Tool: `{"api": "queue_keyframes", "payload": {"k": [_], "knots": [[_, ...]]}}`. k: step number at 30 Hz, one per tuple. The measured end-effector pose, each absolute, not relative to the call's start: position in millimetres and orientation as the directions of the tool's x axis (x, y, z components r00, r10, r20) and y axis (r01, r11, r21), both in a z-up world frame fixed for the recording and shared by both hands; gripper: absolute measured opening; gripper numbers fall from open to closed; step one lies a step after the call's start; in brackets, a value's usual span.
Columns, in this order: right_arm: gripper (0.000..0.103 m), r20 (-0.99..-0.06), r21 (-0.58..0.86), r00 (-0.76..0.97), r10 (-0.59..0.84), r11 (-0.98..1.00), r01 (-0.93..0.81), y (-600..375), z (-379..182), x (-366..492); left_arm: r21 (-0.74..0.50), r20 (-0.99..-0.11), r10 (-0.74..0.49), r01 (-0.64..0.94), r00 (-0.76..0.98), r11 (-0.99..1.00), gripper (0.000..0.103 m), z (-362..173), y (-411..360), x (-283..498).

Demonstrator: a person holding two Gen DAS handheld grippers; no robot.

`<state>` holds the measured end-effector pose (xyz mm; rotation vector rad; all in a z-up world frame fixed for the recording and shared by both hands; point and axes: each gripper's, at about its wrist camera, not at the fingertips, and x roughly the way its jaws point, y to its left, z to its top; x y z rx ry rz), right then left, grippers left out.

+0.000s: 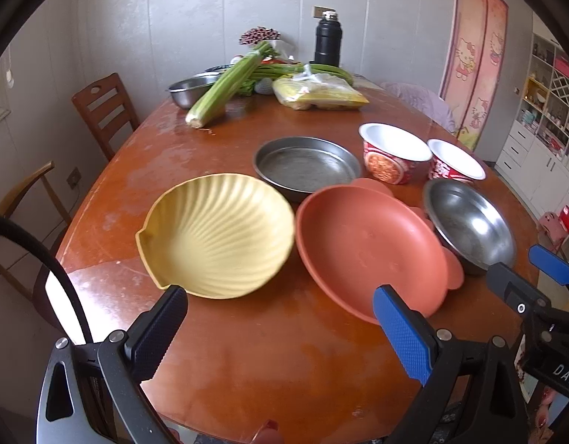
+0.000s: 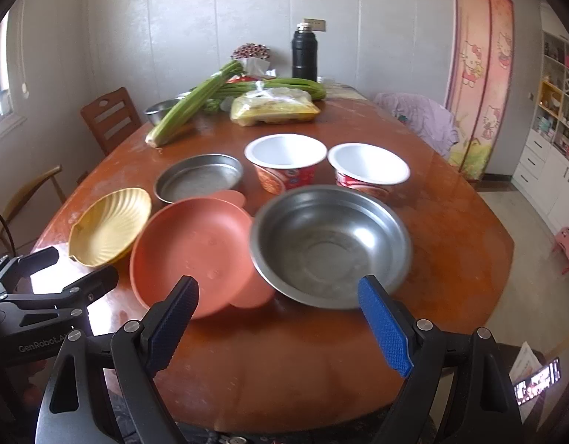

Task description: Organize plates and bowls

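A ribbed yellow shell-shaped dish (image 1: 217,235) sits on the brown table (image 1: 277,351), well left of centre, with an orange plate (image 1: 369,246) just beside it (its far edge rests on a second orange piece). Right of that stands a steel bowl (image 2: 330,246), empty. Behind are a flat steel pan (image 1: 306,168) and two red paper cups (image 2: 286,164), all empty. Both the left gripper (image 1: 280,327) and right gripper (image 2: 280,318) hover spread wide, holding nothing.

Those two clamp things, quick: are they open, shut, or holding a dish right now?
Left gripper: open, holding nothing.
Right gripper: open, holding nothing.
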<state>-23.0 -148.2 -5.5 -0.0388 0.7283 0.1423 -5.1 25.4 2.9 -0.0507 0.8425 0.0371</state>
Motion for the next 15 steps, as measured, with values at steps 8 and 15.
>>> {"api": "queue_keyframes", "payload": {"k": [8,15], "knots": [[0.089,-0.662,0.048,0.723,0.197,0.974,-0.222,-122,10,0,-0.066,-0.744,0.043,-0.138,0.667,0.988,0.101,9,68,2],[0.089,-0.643,0.031,0.720,0.262,0.948,-0.317,-85,27,22,-0.086,-0.750,0.087,-0.227,0.655,0.970,0.101,6,108,7]]}}
